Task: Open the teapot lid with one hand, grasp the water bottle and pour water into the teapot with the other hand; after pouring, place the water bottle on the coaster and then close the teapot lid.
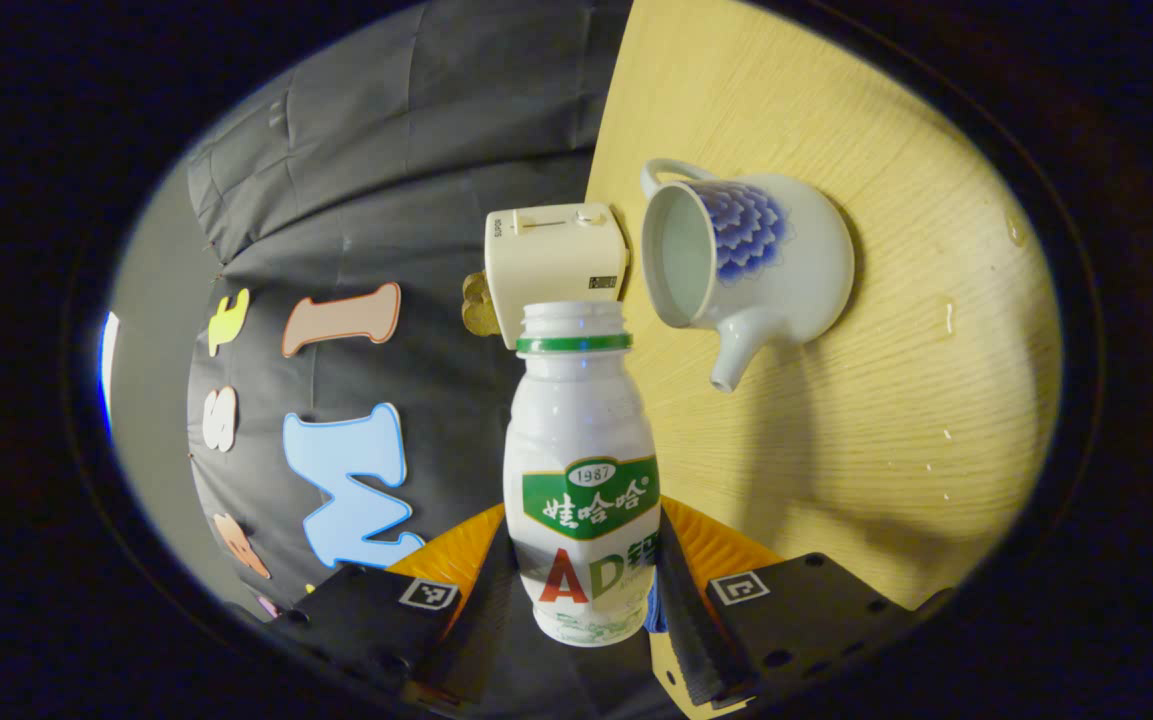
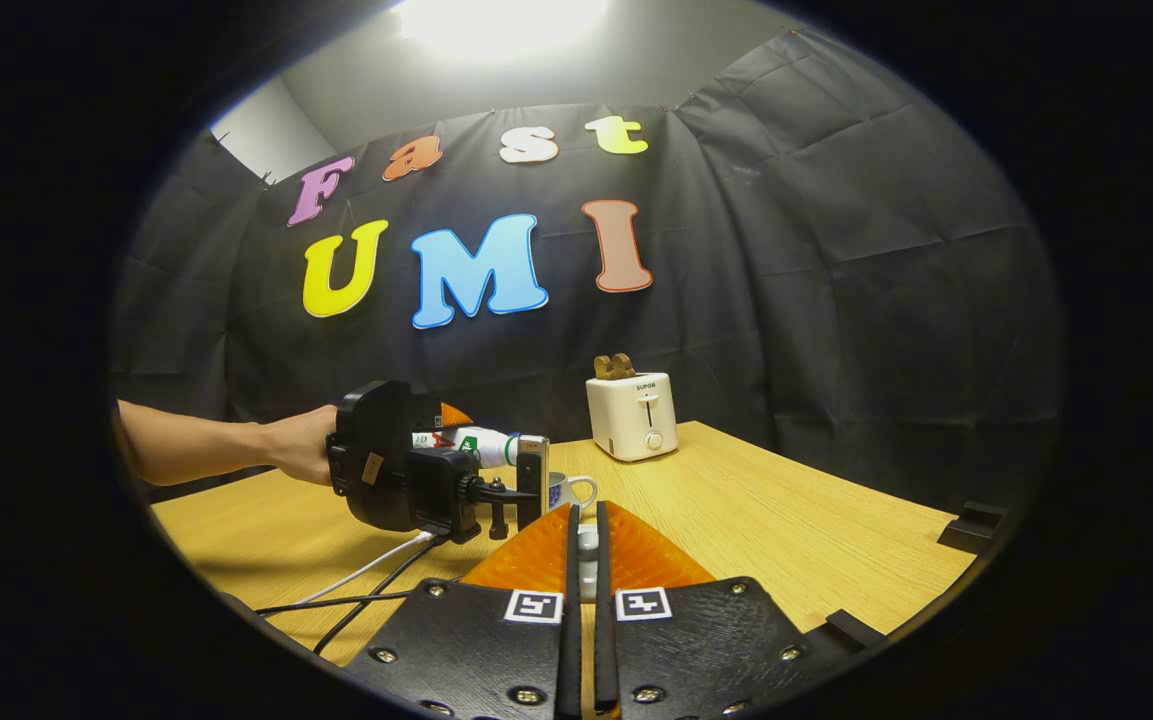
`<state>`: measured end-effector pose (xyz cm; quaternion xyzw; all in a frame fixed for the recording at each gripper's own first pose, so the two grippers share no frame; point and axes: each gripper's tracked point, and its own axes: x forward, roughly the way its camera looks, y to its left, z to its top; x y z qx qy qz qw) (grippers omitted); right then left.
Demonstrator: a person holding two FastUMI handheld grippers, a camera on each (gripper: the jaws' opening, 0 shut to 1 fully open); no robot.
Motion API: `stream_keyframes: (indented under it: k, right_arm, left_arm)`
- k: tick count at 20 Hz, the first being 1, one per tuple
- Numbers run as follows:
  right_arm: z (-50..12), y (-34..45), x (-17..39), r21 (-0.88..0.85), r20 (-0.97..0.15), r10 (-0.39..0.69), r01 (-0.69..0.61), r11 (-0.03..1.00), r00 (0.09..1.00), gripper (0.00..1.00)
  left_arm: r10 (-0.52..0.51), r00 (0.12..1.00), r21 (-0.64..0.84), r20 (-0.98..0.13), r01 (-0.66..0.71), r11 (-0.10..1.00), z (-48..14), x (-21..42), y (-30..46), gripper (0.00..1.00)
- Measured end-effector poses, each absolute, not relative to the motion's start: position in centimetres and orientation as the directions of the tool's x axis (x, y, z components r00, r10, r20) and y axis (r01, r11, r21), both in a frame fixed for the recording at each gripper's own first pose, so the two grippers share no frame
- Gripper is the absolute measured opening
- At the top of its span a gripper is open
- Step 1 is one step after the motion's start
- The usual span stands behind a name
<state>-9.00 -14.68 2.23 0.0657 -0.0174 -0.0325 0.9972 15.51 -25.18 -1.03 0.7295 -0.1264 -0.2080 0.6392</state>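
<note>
My left gripper (image 1: 586, 590) has both fingers clamped on the lower body of the bottle (image 1: 581, 470), which is uncapped, its open neck pointing forward along the fingers. In the left gripper view the whole scene is rolled on its side, so I judge the bottle is lying close to level. The right gripper view backs that up: the bottle (image 2: 471, 441) is held nearly horizontal over the table (image 2: 786, 520), with a hand (image 2: 296, 450) on the left gripper behind it.

The teapot (image 1: 746, 265) stands lidless on the table, mouth open. What matters now: the bottle's neck is near the teapot's rim but set off to one side of it, not yet over the opening. I see no stream of water. I judge the pour needs the neck moved over the mouth, then more tilt.

My right gripper (image 2: 586, 545) has its fingers nearly together on a small pale piece, probably the lid (image 2: 587, 543), held low in front of the teapot. A toaster (image 2: 633, 415) stands behind.
</note>
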Motion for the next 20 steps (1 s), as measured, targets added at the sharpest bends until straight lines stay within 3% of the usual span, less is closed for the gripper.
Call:
stream_keyframes:
  k: [20]
  right_arm:
    - [2.58,-14.91,-9.46,0.144,0.043,-0.069,0.062,0.988,0.997,0.05]
  left_arm:
    - [-0.462,0.879,0.970,-0.119,0.003,-0.244,-0.86,15.29,-25.33,0.77]
